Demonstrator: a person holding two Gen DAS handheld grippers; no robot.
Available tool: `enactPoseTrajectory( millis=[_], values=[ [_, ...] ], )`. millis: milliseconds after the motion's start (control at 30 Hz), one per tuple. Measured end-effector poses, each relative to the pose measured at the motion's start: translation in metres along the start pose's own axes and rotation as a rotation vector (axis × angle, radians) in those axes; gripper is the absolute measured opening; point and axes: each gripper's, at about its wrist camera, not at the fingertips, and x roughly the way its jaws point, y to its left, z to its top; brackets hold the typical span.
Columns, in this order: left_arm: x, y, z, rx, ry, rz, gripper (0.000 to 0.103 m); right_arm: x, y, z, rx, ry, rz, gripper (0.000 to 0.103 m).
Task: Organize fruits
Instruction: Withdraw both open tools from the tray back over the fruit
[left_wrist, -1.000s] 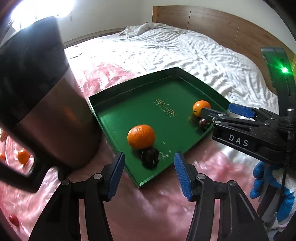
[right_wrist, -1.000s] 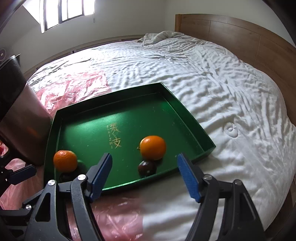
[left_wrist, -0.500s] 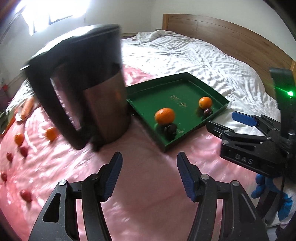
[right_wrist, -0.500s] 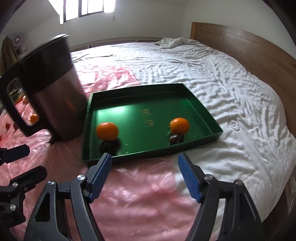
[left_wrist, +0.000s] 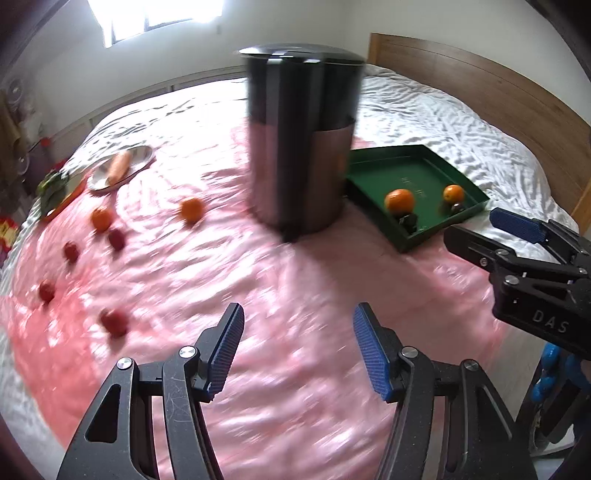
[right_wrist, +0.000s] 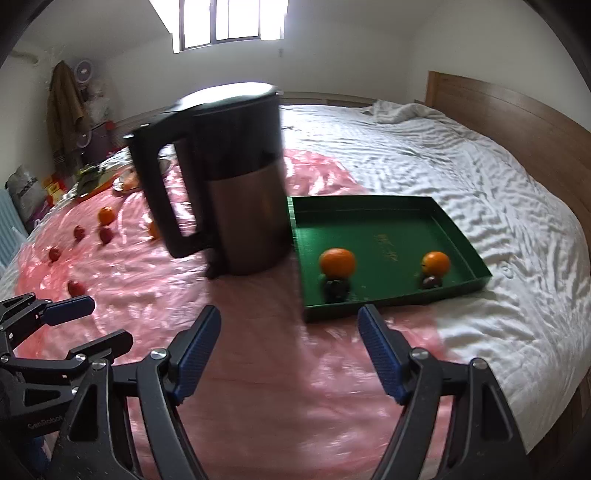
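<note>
A green tray (left_wrist: 424, 162) (right_wrist: 369, 221) lies on the bed and holds two oranges (right_wrist: 337, 262) (right_wrist: 436, 263), each with a dark round fruit (right_wrist: 336, 288) (right_wrist: 431, 282) in front of it. Loose on the pink plastic sheet (left_wrist: 295, 280) at the left are two oranges (left_wrist: 192, 209) (left_wrist: 101, 218) and several small red fruits (left_wrist: 114, 323). My left gripper (left_wrist: 298, 332) hangs open over bare pink sheet, empty. My right gripper (right_wrist: 290, 332) is open too, short of the tray's near edge, nothing between its fingers.
A tall black and steel kettle (left_wrist: 303, 147) (right_wrist: 229, 184) stands between the tray and the loose fruit. A metal plate with a carrot (left_wrist: 122, 168) and a red plate of greens (left_wrist: 55, 188) sit at the far left. The wooden headboard (left_wrist: 498, 96) runs along the right.
Both grippers have drawn back from the tray and risen a little. The tray now looks smaller, and the kettle and the loose fruit on the left have come into view.
</note>
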Motion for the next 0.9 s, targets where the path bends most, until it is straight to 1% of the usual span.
enactPoseTrajectory(
  millis=[100,267,367,567,700,900],
  values=[
    [-0.008,0.018,-0.01,-0.015,0.008,0.023,0.056,0.0,0.021,0.0,-0.015,0.002,0.027,0.103],
    [-0.017,0.054,-0.027,-0.059,0.045,0.046,0.056,0.005,0.062,0.001,-0.06,0.016,0.075,0.103],
    [-0.02,0.081,-0.035,-0.097,0.058,0.073,0.056,0.01,0.085,0.001,-0.087,0.023,0.102,0.103],
    [-0.027,0.134,-0.044,-0.165,0.048,0.142,0.056,0.026,0.127,0.005,-0.123,0.046,0.15,0.103],
    [-0.029,0.168,-0.049,-0.22,0.038,0.161,0.056,0.037,0.153,0.008,-0.142,0.062,0.187,0.103],
    [-0.027,0.23,-0.058,-0.297,0.041,0.219,0.056,0.055,0.2,0.01,-0.184,0.088,0.266,0.103]
  ],
)
